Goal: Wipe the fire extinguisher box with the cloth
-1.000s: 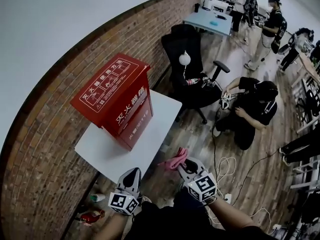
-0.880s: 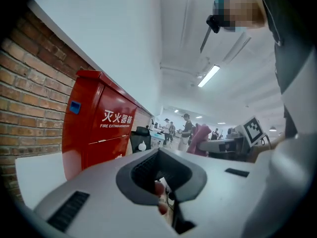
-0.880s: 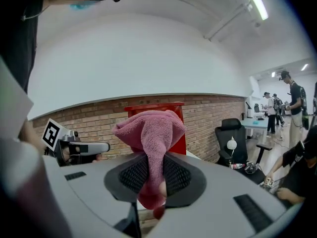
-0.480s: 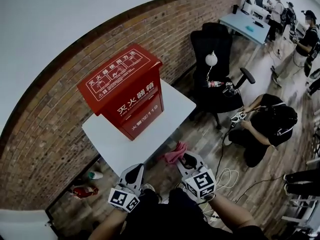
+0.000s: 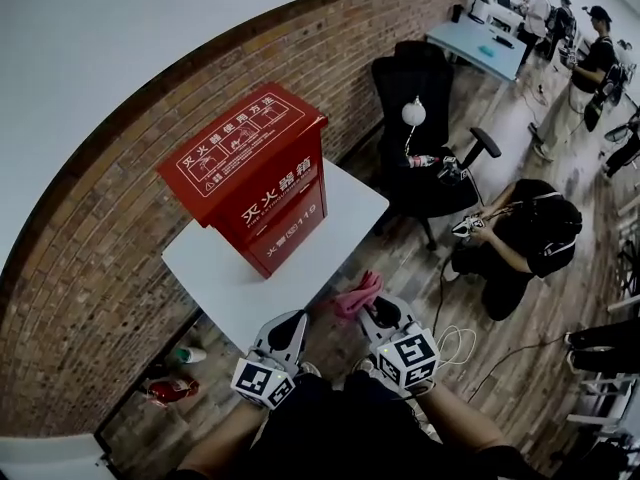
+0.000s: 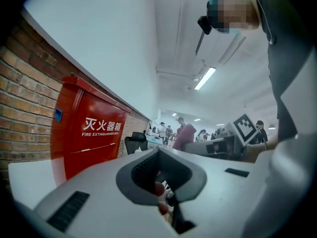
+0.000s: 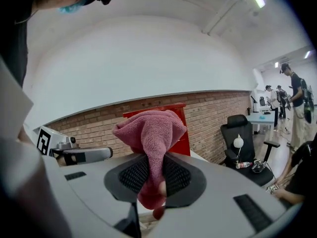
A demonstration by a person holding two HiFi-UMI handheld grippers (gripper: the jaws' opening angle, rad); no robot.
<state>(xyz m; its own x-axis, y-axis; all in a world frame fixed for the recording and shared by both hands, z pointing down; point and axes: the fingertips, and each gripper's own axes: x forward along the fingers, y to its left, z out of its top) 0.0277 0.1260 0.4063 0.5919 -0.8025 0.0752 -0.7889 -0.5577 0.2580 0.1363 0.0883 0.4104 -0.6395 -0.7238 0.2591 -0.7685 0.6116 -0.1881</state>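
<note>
In the head view the red metal fire extinguisher box [image 5: 255, 183] stands upright on the white counter [image 5: 215, 278] against the brick wall, and both grippers have come forward in the last second: the left gripper [image 5: 287, 330] now reaches the counter's near edge, while the right gripper [image 5: 376, 314] carries the crumpled pink cloth [image 5: 357, 296] just beside that edge, still well apart from the box, so wiping has not begun. The left gripper view alone shows its own jaws pressed narrow on nothing, with the box's lettered front [image 6: 91, 133] ahead. The right gripper view shows what the head view only hints at: the cloth [image 7: 151, 133] is pinched firmly between its jaws, hiding much of the box [image 7: 181, 143] behind
</note>
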